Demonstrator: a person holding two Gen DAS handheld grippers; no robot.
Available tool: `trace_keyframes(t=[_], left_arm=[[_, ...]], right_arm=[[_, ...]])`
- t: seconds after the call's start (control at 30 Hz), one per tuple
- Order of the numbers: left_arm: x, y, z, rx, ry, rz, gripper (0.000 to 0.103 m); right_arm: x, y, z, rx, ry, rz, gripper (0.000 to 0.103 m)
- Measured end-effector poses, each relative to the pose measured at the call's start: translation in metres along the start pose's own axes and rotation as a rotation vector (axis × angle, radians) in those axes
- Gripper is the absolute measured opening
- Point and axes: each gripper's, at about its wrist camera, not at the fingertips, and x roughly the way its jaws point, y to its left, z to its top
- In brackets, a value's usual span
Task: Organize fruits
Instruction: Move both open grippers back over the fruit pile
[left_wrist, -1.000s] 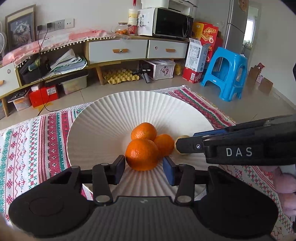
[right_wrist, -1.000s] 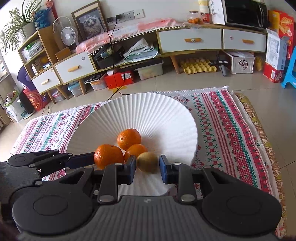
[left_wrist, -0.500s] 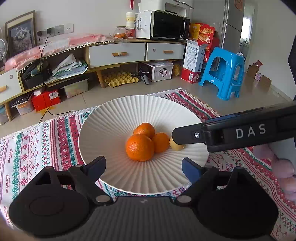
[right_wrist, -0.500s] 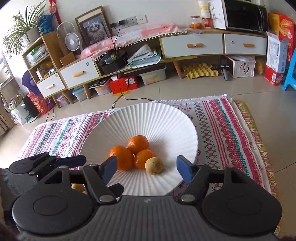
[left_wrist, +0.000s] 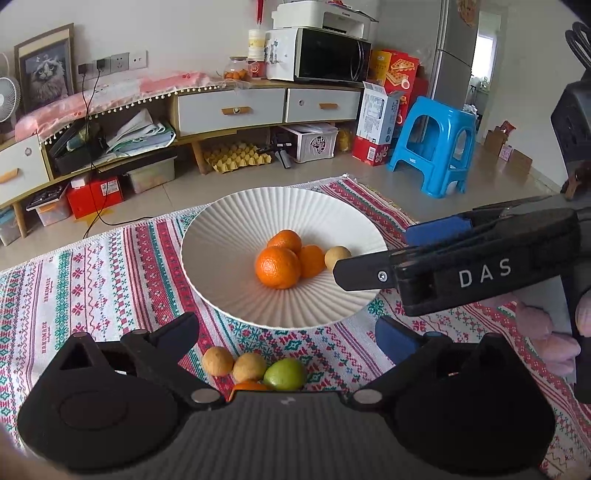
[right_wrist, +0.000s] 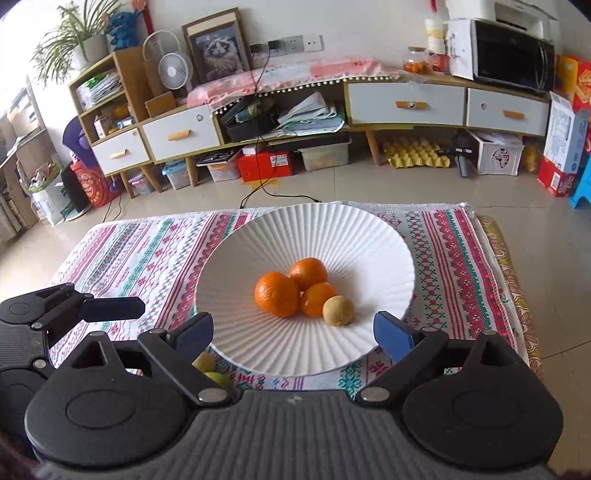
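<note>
Both grippers have backed away from the ribbed white bowl (right_wrist: 258, 236), their jaws having just opened wide and empty, leaving the large orange (right_wrist: 276, 298) and tan fruit (right_wrist: 337, 310) in its centre; retreat clear of the rim, then approach the loose fruits (left_wrist: 251, 366) just outside the bowl's near edge.

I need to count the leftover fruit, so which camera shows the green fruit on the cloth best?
The left wrist view: the green fruit lies in plain sight beside two tan fruits, between its gripper's fingers. The right wrist view shows only a sliver of it behind a finger.

Both wrists overlook bowl (left_wrist: 221, 236) — close
</note>
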Motion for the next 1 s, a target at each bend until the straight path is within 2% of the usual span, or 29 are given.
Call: trace_keyframes(t=[0.33, 0.5, 1.0], left_arm=[[-0.024, 0.008, -0.027, -0.006, 0.011, -0.007, 0.103], [-0.029, 0.009, -0.034, 0.004, 0.027, 0.018, 0.103], [-0.044, 0.025, -0.070, -0.006, 0.042, 0.078, 0.103]], right_arm=[[-0.011, 0.018, -0.015, -0.070, 0.010, 0.021, 0.098], [-0.013, 0.027, -0.022, -0.103, 0.021, 0.014, 0.099], [-0.016, 0.041, -0.058, -0.093, 0.052, 0.003, 0.101]])
